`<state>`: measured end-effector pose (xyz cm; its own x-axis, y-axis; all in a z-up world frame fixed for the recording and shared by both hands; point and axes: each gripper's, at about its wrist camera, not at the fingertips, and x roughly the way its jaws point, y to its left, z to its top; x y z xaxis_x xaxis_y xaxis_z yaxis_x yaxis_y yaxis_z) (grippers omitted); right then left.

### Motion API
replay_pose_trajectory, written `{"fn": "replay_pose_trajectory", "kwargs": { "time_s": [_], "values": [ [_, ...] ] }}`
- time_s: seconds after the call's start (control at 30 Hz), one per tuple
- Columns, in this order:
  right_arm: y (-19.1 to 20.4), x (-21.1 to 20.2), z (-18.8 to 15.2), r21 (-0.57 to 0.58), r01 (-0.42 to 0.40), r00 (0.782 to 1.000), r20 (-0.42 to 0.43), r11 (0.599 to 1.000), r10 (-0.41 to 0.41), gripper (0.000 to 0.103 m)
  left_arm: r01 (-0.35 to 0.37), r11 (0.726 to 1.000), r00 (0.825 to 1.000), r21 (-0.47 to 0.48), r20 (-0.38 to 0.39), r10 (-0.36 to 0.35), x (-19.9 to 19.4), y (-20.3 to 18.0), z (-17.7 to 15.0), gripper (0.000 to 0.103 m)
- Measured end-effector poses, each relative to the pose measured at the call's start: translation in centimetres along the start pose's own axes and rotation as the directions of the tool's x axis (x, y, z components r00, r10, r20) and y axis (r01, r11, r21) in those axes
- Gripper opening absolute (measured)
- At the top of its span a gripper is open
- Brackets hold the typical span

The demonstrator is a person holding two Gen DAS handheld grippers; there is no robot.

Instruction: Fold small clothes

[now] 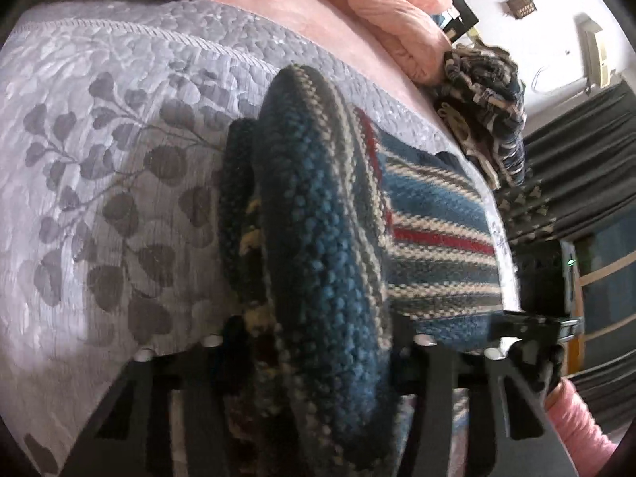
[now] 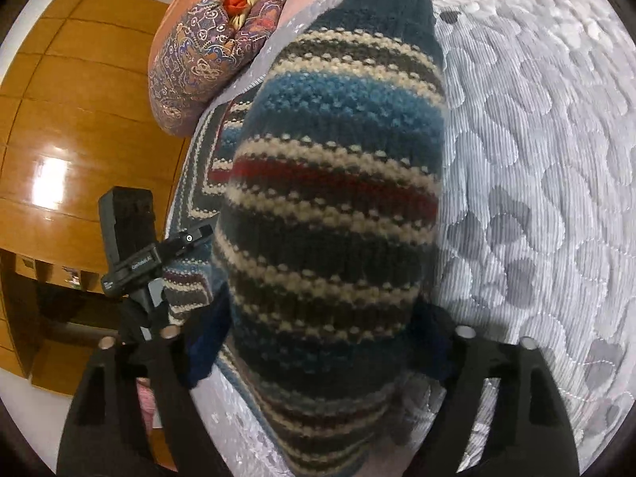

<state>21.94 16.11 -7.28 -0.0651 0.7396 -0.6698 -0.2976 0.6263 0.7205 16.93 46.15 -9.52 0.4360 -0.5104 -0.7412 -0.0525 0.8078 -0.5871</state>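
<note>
my left tongs (image 1: 318, 334) pinching a fold of the striped knit sweater (image 1: 433, 218), my right tongs (image 2: 314, 338) gripping another bunch of it, sweater lying on the grey quilted bed (image 1: 119, 159)

One striped sweater (image 1: 433, 214), two grippers (image 1: 314, 342)

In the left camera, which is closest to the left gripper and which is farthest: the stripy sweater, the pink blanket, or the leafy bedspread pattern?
1. Stripy sweater: pinched between the left gripper fingers.
2. Leafy bedspread pattern: left, farther along the bed.
3. Pink blanket: bunched at the bed's far end.
</note>
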Motion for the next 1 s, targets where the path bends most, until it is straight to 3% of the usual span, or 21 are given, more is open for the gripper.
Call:
{"fn": "replay_pose_trajectory", "kwargs": {
  "time_s": [0.13, 0.37, 0.77, 1.0],
  "values": [
    [1.0, -1.3, -0.2, -0.031, 0.013, 1.000, 0.016, 0.999, -0.013, 0.059, 0.006, 1.000, 0.999, 0.001, 0.031, -0.006, -0.5, -0.5, -0.4, 0.040],
    [3.1, -5.9, -2.0, -0.112, 0.047, 0.999, 0.022, 0.993, -0.045, 0.057, 0.088, 0.996, 0.993, 0.023, 0.074, -0.089, -2.3, -4.0, -1.6, 0.037],
    [1.2, -19.5, -10.1, -0.110, 0.127, 0.989, 0.089, 0.986, -0.117, 0.057, 0.108, 0.980, 0.994, 0.169, 0.002, -0.109, 0.2, -19.0, -7.0, 0.037],
    [-2.9, -23.2, -15.5, -0.058, 0.152, 0.986, 0.082, 0.987, -0.147, 0.057, 0.108, 0.980, 0.992, 0.167, -0.085, -0.095, 4.2, -24.0, -12.8, 0.038]
  ]
}}
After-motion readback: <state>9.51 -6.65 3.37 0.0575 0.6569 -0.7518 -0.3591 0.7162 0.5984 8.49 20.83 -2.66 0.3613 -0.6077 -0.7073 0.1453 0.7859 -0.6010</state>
